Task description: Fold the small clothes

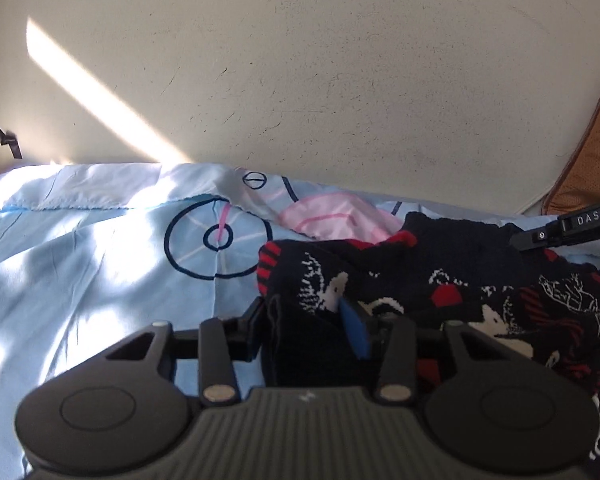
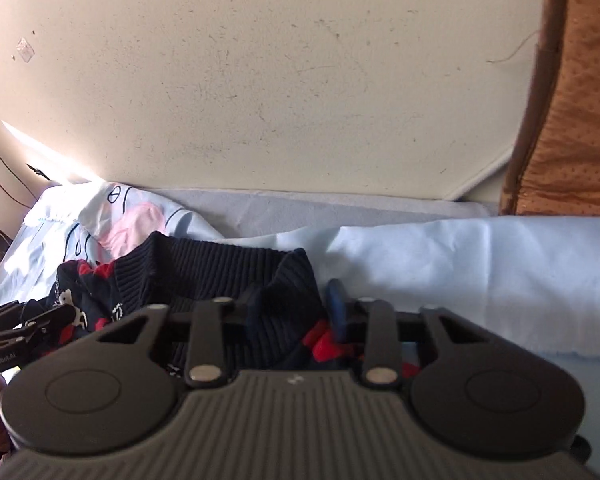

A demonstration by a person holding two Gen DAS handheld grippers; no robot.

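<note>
The sweater (image 1: 440,280) lies crumpled on the bed (image 1: 80,260), its long axis running sideways. Left tongs (image 1: 308,320) and right tongs (image 2: 290,312) slant downward. Each is clamped on knit.

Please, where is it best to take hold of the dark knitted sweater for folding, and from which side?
Grip the sweater at its outer edges, coming from above and the near side. It lies bunched on the bedsheet, so edges lift most easily. The left gripper is shut on its left fabric; the right gripper is shut on the ribbed part.
</note>
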